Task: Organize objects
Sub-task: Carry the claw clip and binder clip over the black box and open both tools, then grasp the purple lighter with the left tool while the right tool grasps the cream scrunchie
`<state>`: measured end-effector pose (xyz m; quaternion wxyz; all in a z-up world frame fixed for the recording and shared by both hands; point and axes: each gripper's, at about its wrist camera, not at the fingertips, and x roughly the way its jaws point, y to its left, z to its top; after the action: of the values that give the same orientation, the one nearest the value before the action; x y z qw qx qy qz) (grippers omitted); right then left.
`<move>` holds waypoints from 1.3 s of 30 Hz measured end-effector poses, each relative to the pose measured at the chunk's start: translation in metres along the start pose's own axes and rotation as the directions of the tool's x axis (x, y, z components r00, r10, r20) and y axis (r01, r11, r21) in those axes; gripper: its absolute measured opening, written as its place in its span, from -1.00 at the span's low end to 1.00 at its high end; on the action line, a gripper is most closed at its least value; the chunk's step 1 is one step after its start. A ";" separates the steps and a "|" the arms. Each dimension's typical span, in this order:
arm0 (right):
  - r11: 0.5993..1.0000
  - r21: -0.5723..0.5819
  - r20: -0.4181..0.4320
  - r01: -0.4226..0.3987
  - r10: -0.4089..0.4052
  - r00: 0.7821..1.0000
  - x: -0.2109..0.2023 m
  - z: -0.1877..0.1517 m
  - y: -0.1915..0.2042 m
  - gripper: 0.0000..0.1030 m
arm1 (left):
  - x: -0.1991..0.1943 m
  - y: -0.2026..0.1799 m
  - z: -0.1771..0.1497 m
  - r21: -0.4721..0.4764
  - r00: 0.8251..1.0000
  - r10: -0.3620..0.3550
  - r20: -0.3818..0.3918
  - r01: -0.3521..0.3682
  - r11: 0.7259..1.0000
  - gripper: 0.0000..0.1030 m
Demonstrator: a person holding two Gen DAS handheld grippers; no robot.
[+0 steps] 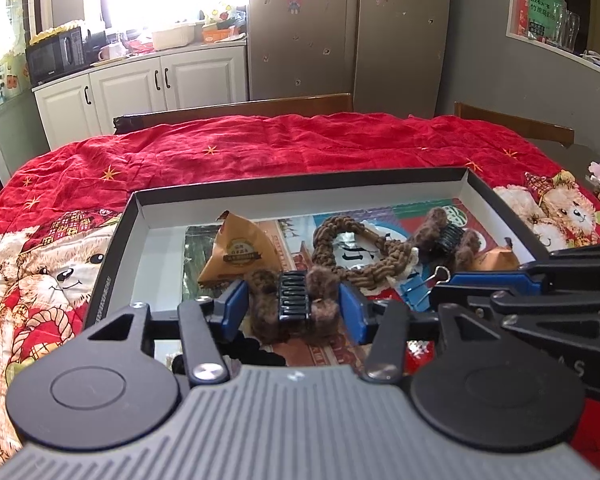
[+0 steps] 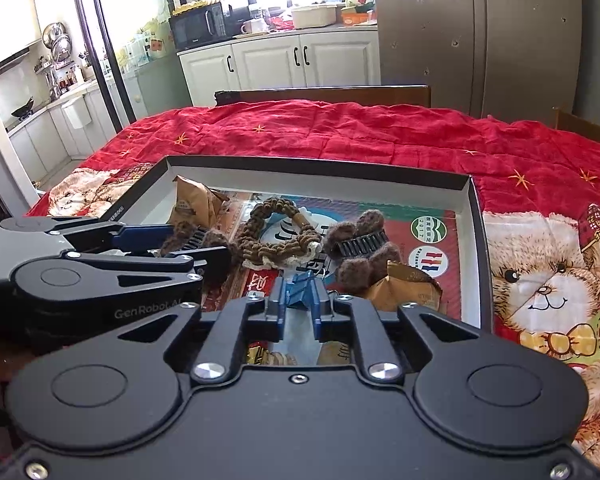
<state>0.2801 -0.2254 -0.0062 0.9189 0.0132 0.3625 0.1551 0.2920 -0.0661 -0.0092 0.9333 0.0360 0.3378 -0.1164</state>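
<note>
Left gripper sat low inside the shallow box, fingers closed onto a fuzzy brown hair claw with black teeth, one blue pad touching each furry side. Right gripper was just beside it, in from the right, fingers narrow and pinched on a blue binder clip; the clip's wire handle showed in the left wrist view.

Box lay on the bench, which was covered with a red teddy-bear cloth. Also in the box: a braided brown rope ring in the middle, a second fuzzy brown hair claw to its right, a tan triangular snack packet at the left rear, and another tan packet near the right wall. All of it rested on printed paper lining the box floor. A black scrunchie-like item lay under the left gripper, only partly visible.
</note>
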 end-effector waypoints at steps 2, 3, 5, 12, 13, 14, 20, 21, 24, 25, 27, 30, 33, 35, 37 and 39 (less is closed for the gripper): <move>1.000 -0.008 0.005 0.007 -0.007 1.000 -0.002 0.000 0.002 -0.69 | -0.002 0.000 0.001 -0.001 1.000 0.000 0.007 0.000 1.000 0.35; 1.000 -0.008 0.006 0.008 -0.008 1.000 -0.003 0.000 0.002 -0.69 | -0.004 -0.001 0.002 0.000 1.000 -0.001 0.011 0.001 1.000 0.37; 1.000 -0.011 0.009 0.008 -0.008 1.000 -0.006 0.000 0.003 -0.69 | -0.006 -0.001 0.002 0.001 1.000 0.000 0.017 0.000 1.000 0.44; 0.999 -0.030 0.028 0.011 -0.010 1.000 -0.021 0.000 0.008 -0.62 | -0.023 -0.004 0.003 0.000 0.999 -0.003 0.047 0.003 1.000 0.50; 0.999 -0.034 0.032 0.012 -0.011 0.999 -0.023 0.000 0.009 -0.60 | -0.025 -0.004 0.003 0.000 0.999 -0.003 0.050 0.003 1.000 0.51; 0.999 -0.037 0.035 0.013 -0.011 0.999 -0.026 -0.001 0.009 -0.60 | -0.028 -0.004 0.003 0.001 0.999 -0.002 0.055 0.002 1.000 0.52; 0.998 -0.060 0.042 0.016 -0.013 0.999 -0.044 -0.005 0.014 -0.52 | -0.045 -0.003 0.003 -0.002 0.997 0.005 0.081 -0.005 1.000 0.58; 0.998 -0.064 0.042 0.017 -0.014 0.999 -0.046 -0.006 0.015 -0.52 | -0.048 -0.003 0.003 -0.002 0.996 0.011 0.085 -0.010 1.000 0.58; 0.997 -0.071 0.039 0.016 -0.013 0.999 -0.055 -0.010 0.017 -0.52 | -0.058 -0.002 0.001 0.000 0.995 0.016 0.094 -0.016 1.000 0.58; 0.997 -0.075 0.038 0.016 -0.013 0.999 -0.059 -0.011 0.018 -0.52 | -0.061 -0.002 0.000 -0.001 0.995 0.015 0.097 -0.015 1.000 0.58; 0.996 -0.086 0.035 0.014 -0.011 0.999 -0.064 -0.014 0.021 -0.52 | -0.068 -0.002 -0.003 0.002 0.995 0.012 0.101 -0.012 1.000 0.58; 0.994 -0.107 0.026 0.006 -0.004 1.000 -0.075 -0.022 0.026 -0.52 | -0.078 -0.003 -0.008 0.008 0.994 0.007 0.105 -0.008 1.000 0.59; 0.992 -0.128 0.015 -0.008 0.010 1.000 -0.085 -0.032 0.033 -0.52 | -0.087 -0.003 -0.015 0.011 0.994 0.000 0.106 -0.001 1.000 0.59; 0.990 -0.139 0.008 -0.018 0.019 1.000 -0.091 -0.041 0.038 -0.52 | -0.092 -0.002 -0.019 0.011 0.994 -0.004 0.105 0.003 1.000 0.59; 0.989 -0.143 -0.001 -0.030 0.030 1.000 -0.095 -0.050 0.041 -0.44 | -0.097 -0.002 -0.025 0.013 0.994 -0.006 0.105 0.005 1.000 0.60; 0.988 -0.149 -0.011 -0.035 0.034 0.999 -0.098 -0.060 0.045 -0.38 | -0.102 -0.001 -0.030 0.015 0.995 -0.010 0.099 0.008 1.000 0.62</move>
<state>0.1600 -0.2164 0.0206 0.9129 -0.0498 0.3537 0.1978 0.1970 -0.0433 0.0323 0.9481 0.0354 0.2902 -0.1247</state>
